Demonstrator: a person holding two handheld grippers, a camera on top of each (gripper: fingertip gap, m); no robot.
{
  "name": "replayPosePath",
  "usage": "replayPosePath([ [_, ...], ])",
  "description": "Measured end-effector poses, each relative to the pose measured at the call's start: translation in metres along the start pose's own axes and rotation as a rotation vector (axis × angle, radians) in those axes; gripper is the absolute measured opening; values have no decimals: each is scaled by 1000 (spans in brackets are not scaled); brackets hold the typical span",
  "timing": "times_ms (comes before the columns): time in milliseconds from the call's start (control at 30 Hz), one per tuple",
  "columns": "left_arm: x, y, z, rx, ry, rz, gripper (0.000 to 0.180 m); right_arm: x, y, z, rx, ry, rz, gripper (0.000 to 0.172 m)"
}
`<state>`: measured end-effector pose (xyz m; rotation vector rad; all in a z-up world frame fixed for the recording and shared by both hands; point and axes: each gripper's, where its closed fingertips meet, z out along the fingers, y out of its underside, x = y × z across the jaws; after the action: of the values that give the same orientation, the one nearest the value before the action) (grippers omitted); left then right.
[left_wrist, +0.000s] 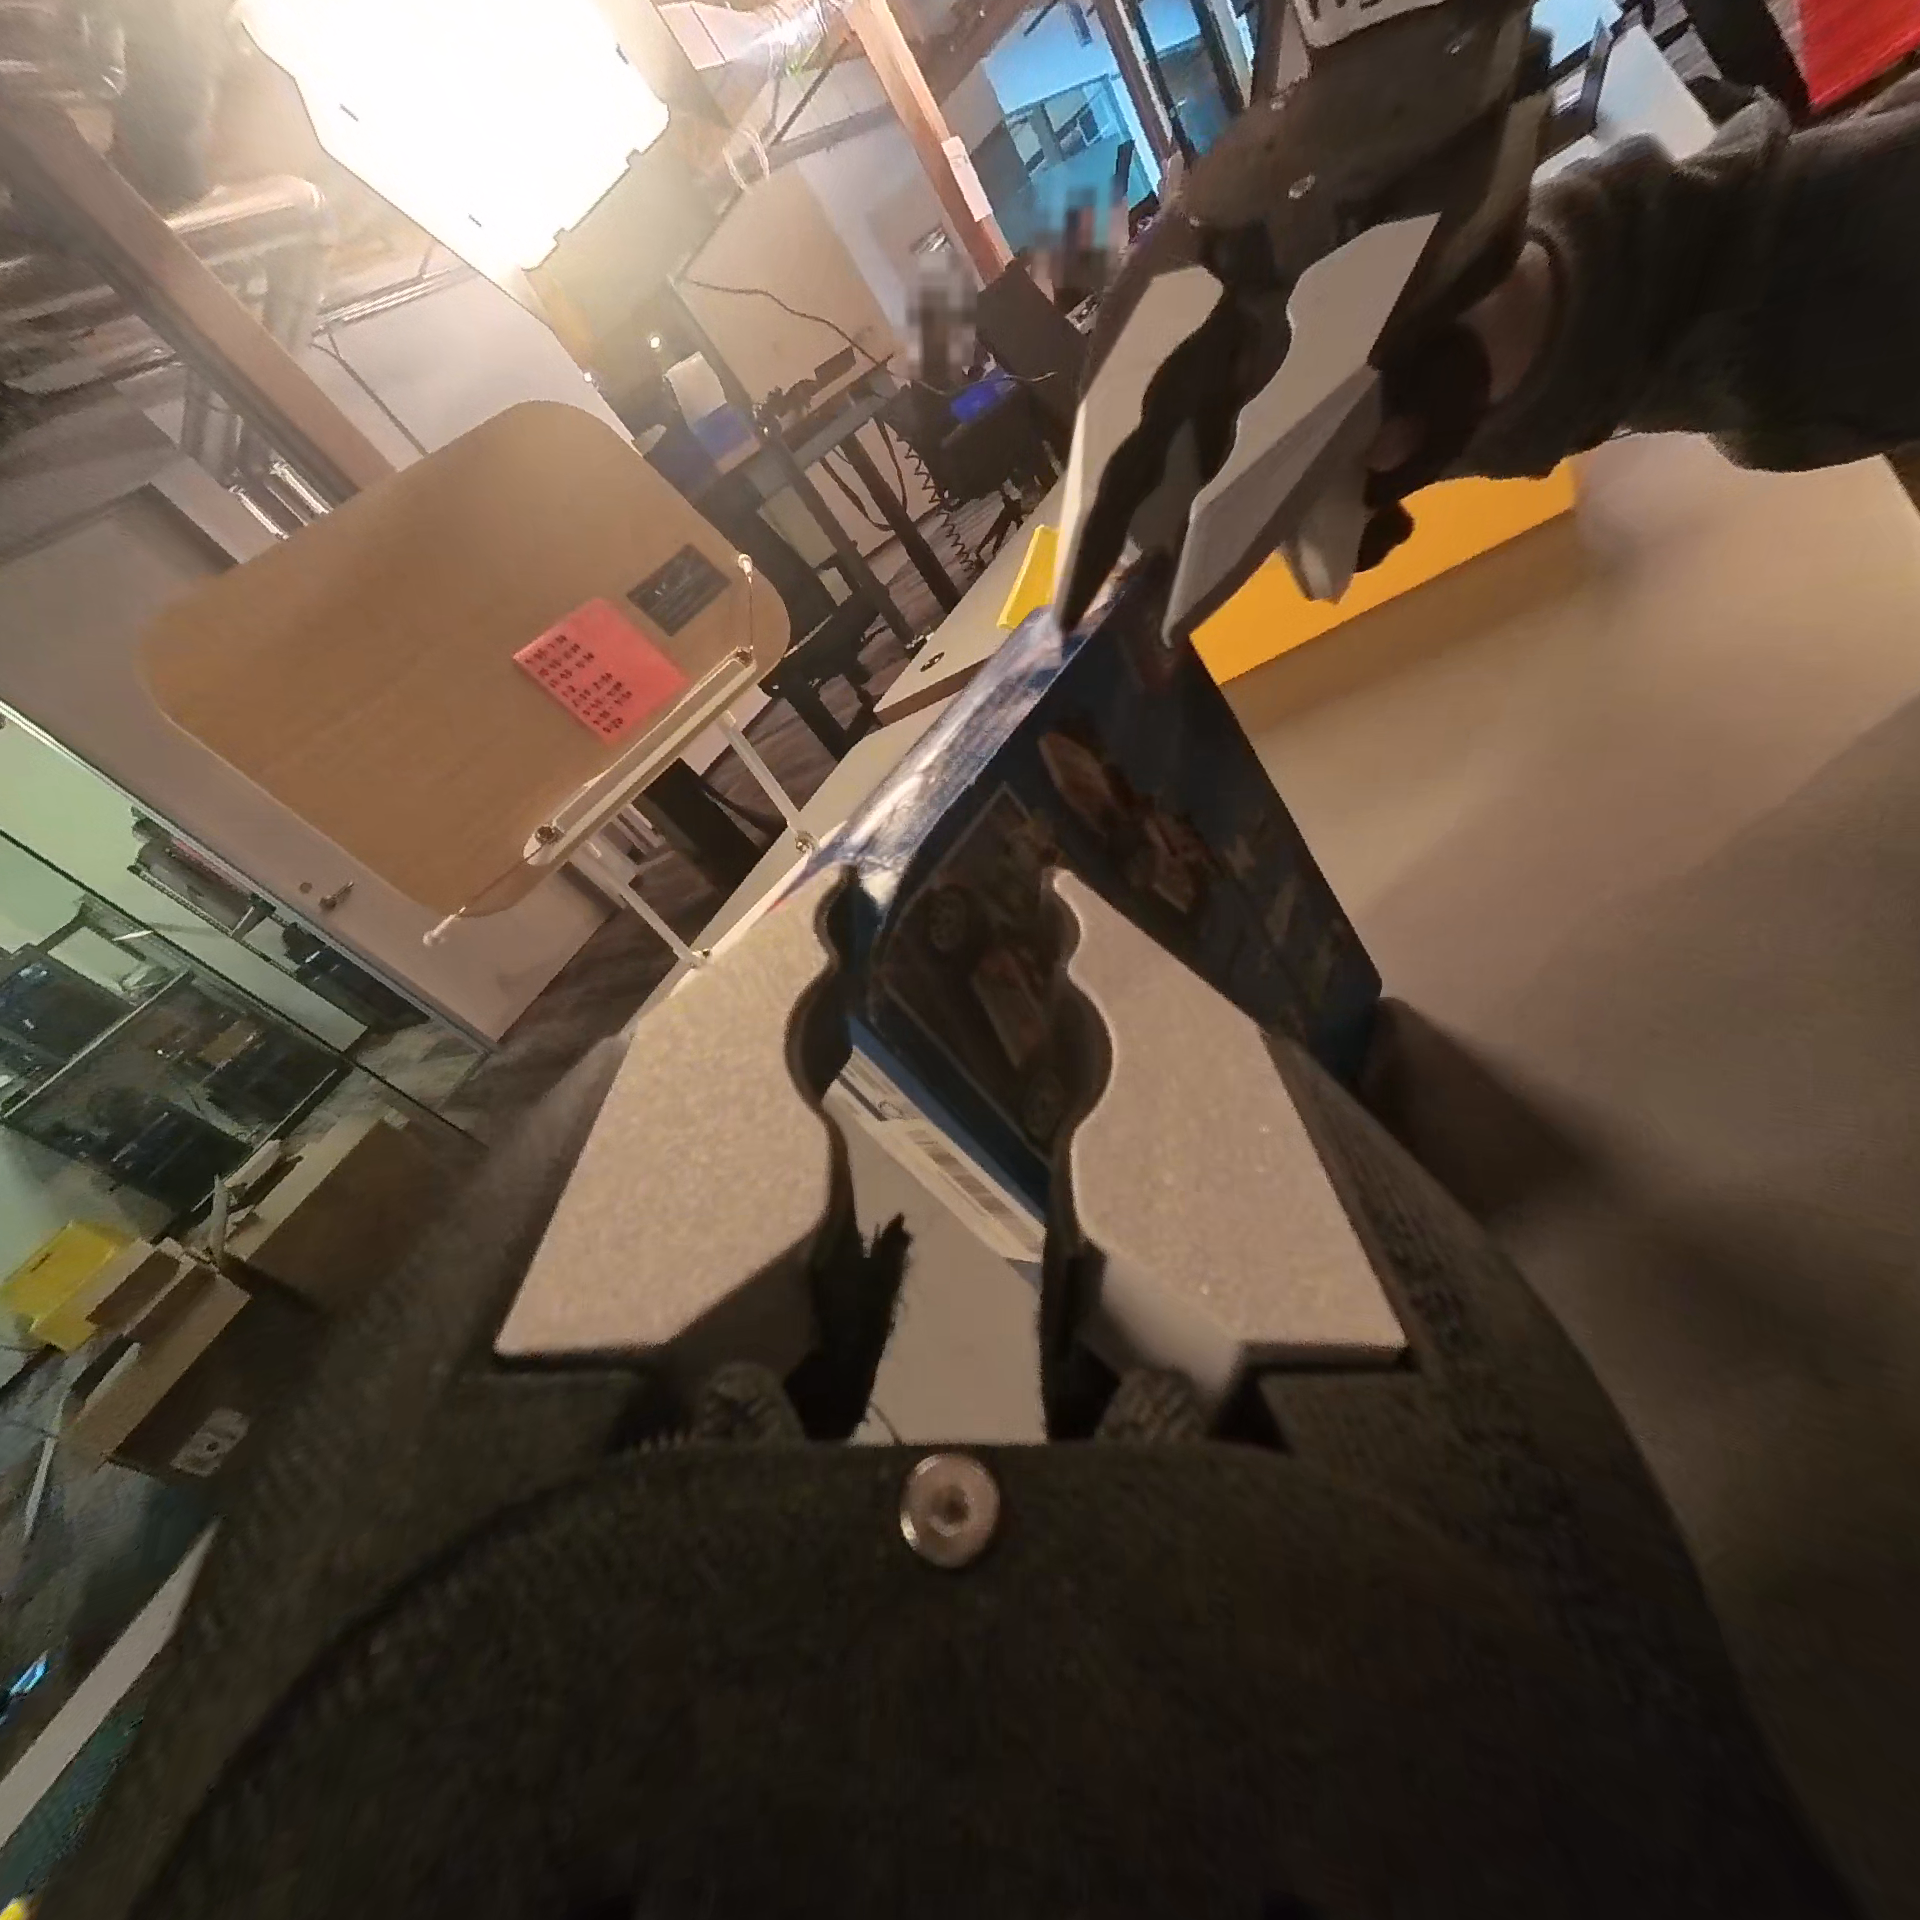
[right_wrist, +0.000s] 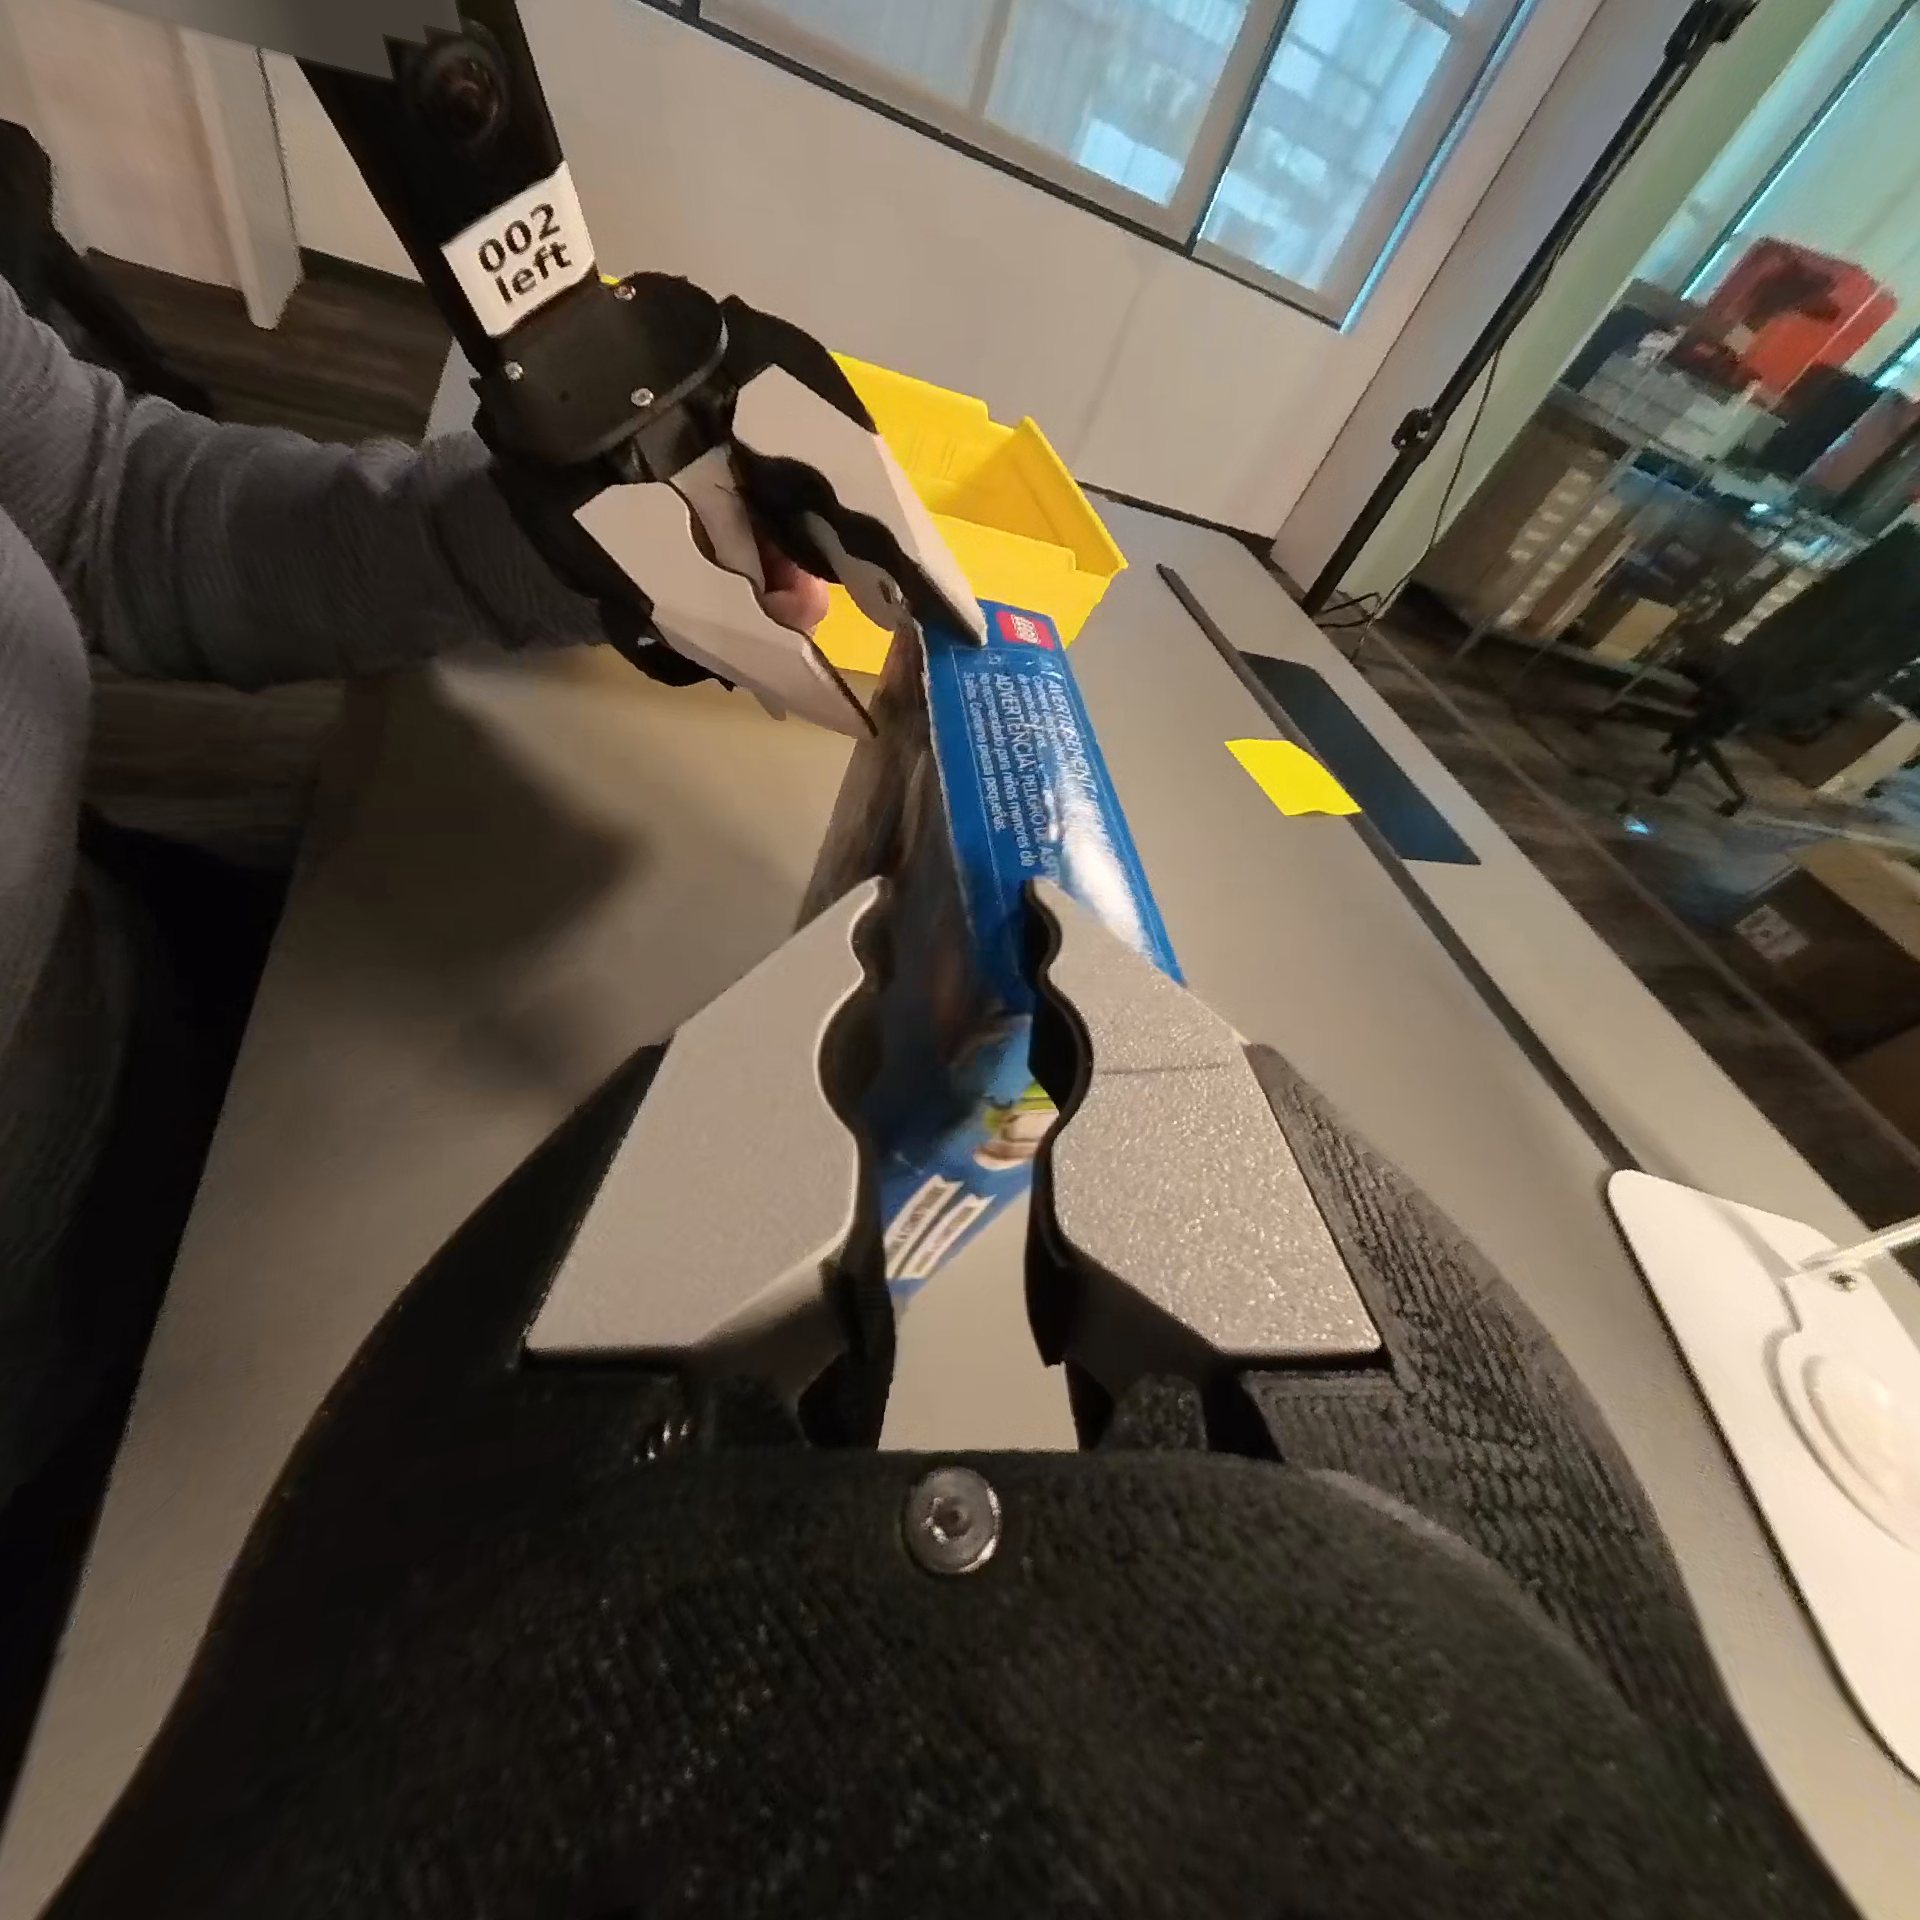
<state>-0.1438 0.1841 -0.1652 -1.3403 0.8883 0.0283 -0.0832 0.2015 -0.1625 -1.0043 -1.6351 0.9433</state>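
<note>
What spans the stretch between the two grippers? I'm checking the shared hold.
A blue box runs between them; the left gripper and the right gripper each clamp an end, clearest in the right wrist view.

One blue box (right_wrist: 1039, 790); one yellow bin (right_wrist: 997, 520); two grippers.

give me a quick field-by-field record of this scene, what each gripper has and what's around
held item: blue box, flat, printed, lifted above the table
left gripper: closed on one end of the box
right gripper: closed on the opposite end of the box
surface: grey table
behind box: yellow bin on the table
also on table: yellow note, white plate at the right edge
nearby: wooden chair beside the table
</note>
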Motion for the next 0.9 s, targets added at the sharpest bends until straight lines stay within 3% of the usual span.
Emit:
replayPosePath([
  [133,-1,-1,1,-2,0,-63,35,-1,-2,0,35,6,13,30],
  [267,-5,-9,-6,75,-4,-139,29,26,-21,-21,251,196,23,79],
  [400,-4,-10,-10,109,24,-191,30,29,32,-2,149,109,203,98],
  [500,-5,-16,-16,143,15,-213,34,20,56,22,116,-34,315,90],
  [600,-12,-20,-31,169,-54,-229,43,12,51,32,144,-170,370,49],
  [667,-25,-19,-45,192,-150,-245,48,12,47,36,132,-205,346,44],
  [733,-32,-8,-52,166,-183,-303,65,9,41,39,123,-232,287,42],
  [833,-16,24,-37,6,-25,-489,107,3,30,43,124,-292,254,40],
  [900,1,40,-28,-60,78,-553,105,-1,25,45,142,-322,254,40],
])
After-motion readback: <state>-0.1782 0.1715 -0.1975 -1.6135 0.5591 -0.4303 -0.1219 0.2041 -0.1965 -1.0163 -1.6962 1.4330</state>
